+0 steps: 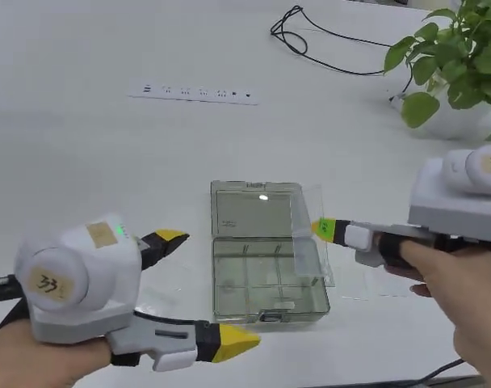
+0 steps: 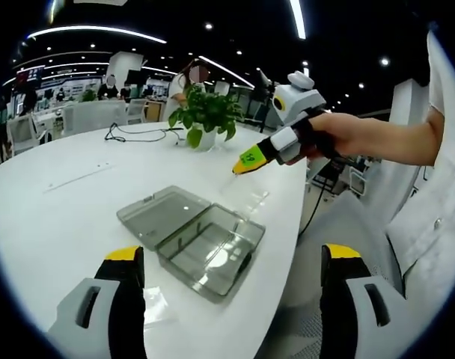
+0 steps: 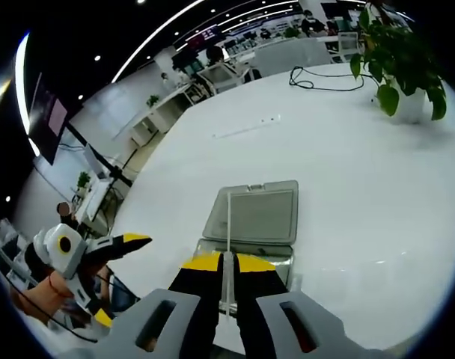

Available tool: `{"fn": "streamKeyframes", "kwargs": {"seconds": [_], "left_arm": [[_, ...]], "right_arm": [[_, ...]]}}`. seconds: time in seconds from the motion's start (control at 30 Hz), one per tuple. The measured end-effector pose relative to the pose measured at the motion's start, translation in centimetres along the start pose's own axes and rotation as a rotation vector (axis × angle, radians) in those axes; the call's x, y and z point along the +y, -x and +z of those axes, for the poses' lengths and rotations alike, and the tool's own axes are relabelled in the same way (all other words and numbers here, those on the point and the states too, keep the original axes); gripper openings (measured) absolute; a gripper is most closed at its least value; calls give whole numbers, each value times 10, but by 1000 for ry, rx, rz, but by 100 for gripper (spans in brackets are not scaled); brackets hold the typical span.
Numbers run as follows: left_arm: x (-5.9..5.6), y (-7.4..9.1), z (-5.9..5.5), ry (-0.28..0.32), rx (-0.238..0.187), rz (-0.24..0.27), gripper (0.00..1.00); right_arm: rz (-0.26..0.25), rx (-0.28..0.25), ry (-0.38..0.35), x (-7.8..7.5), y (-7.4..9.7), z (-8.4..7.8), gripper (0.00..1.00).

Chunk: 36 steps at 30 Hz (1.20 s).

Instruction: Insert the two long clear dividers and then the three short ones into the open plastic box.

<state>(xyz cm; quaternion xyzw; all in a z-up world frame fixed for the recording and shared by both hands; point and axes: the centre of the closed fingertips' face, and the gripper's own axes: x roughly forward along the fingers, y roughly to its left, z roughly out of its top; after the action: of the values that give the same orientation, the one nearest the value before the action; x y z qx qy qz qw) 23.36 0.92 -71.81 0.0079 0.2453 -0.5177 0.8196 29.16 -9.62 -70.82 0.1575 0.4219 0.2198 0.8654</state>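
Clear divider (image 1: pixel 306 242) is held upright between the jaws of the right gripper (image 1: pixel 325 229), which are pressed together on its edge. In the right gripper view it shows as one thin line running forward from the jaws. It hangs just above the right side of the plastic box (image 1: pixel 237 311), which sits open near the middle of the white table (image 1: pixel 84 178), with its lid (image 1: pixel 253 208) folded back on the far side. The left gripper (image 1: pixel 205 289) waits to the left of the box with its jaws spread wide and holding nothing.

The step in hand seems to be the placing of one divider. Whether this is a long or a short one cannot be told for sure. Faint lines cross the base of the box, but it is not clear if they are dividers already seated or only slots.

The next move probably calls for lining the sheet up with a slot and lowering it straight, because a thin clear piece can easily tilt or slip.

Some faint clear pieces (image 1: pixel 367 284) seem to lie on the table to the right of the box. A power strip (image 1: pixel 193 91), a black cable (image 1: pixel 326 36) and a potted plant (image 1: pixel 455 56) stand well apart at the far side, so nothing blocks the way.
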Motion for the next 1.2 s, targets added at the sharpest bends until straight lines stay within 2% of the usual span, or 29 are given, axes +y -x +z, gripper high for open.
{"fn": "streamKeyframes", "kwargs": {"seconds": [0.2,0.3,0.47,0.8,1.2], "left_arm": [[-2,1,-6,-23,11,-19,100],[-2,2,-10,-20,24,-26,100],[-3,5,-11,-22,19,-31,100],[2,6,-11,-8,1,-33,99],[1,3,-12,1,-2,-44,98]], "right_arm": [[-39,79,-52,-6,-7,-12,6],[-55,138,-66,-8,-12,-22,6],[-88,203,-88,-15,-20,-32,6],[-113,271,-148,-23,-30,-48,6],[-132,284,-185,-30,-38,-58,6]]}}
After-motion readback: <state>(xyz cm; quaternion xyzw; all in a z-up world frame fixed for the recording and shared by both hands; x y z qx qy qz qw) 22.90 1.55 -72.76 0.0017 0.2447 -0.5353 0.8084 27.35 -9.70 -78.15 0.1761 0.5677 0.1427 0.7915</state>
